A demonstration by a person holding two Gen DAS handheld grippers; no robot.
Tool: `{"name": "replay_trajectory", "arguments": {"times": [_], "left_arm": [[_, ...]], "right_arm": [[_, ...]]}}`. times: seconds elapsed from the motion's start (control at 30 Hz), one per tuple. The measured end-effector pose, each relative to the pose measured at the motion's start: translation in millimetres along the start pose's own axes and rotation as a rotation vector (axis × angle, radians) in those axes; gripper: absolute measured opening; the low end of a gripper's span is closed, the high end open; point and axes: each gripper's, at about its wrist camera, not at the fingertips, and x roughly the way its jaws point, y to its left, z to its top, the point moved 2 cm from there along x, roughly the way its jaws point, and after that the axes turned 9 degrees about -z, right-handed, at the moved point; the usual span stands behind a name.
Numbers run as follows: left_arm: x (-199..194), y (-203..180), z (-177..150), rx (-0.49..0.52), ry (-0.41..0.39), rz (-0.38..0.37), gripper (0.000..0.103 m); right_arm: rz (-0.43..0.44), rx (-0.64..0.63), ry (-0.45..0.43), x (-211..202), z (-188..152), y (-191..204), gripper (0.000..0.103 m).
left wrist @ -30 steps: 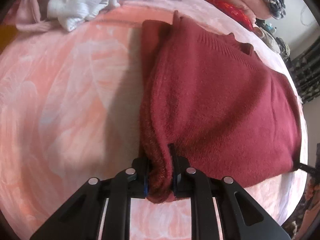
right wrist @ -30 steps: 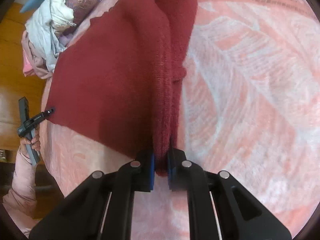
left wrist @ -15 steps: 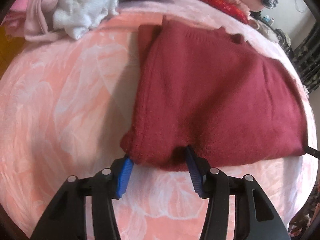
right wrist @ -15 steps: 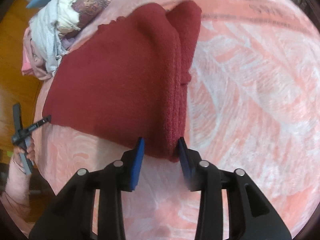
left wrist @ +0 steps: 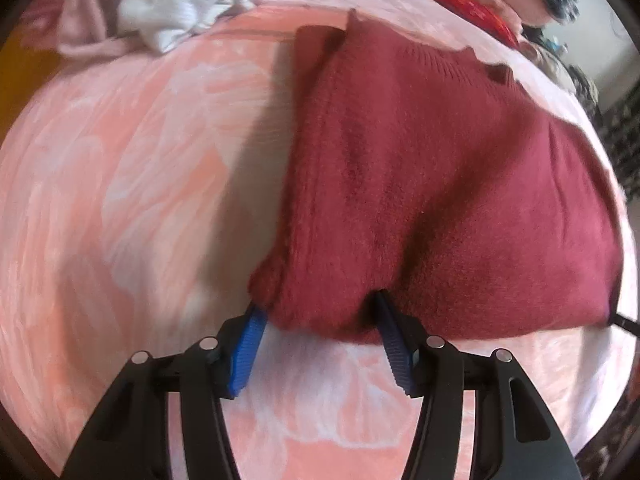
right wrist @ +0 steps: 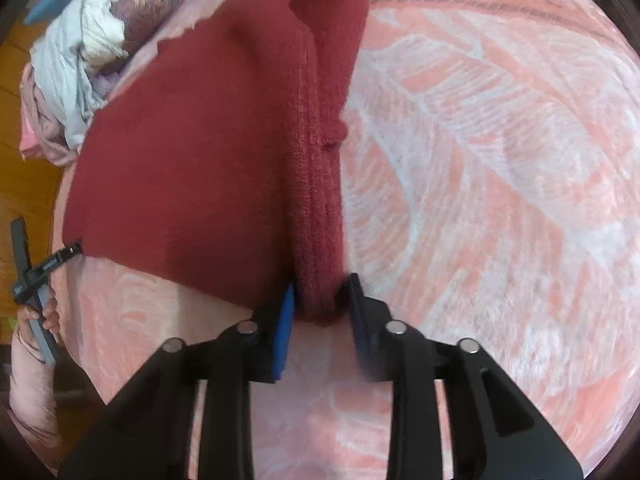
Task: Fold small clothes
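Garment: a dark red knit sweater lies folded on a bed covered by a pink leaf-patterned blanket; the body is flat, with a sleeve tucked under along each side edge.
Left gripper: jaws opening, blue pads standing apart either side of the near corner of the sweater; the knit sits between them, but the pads do not appear to press on it.
Right gripper: jaws opening; the ribbed side roll of the sweater lies between them, the pads just beside it, no clamp evident.
Grip status: both corners judged released; the garment rests on the blanket under its own weight.
Other hand: in the right wrist view a person's hand at the far left edge holds the left gripper's handle; its tip sits at the sweater's opposite corner.
Surroundings: a heap of white and pale pink clothes lies at the head of the bed, well apart from the sweater.
Step in hand: letting go after a fold, by my reading.
Risk 1: fuzzy knit may catch on the ridged pads; pulling away before the jaws clear would drag the corner and undo the fold.
Risk 2: the bulky side roll may spring open once free, as thick knit holds a crease poorly.
Risk 3: the soft blanket may shift under any sideways pull, skewing the edges.
Progress: fold looks partly done; a further fold seems likely.
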Motion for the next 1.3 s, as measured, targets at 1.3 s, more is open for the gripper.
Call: {"name": "replay_trajectory", "arguments": {"times": [1.3], "left_arm": [[55.4, -68.4, 131.5, 0.112, -0.101, -0.054, 0.062]], "right_arm": [[0.024, 0.010, -0.381, -18.0, 154.6, 35.2, 0.024]]}}
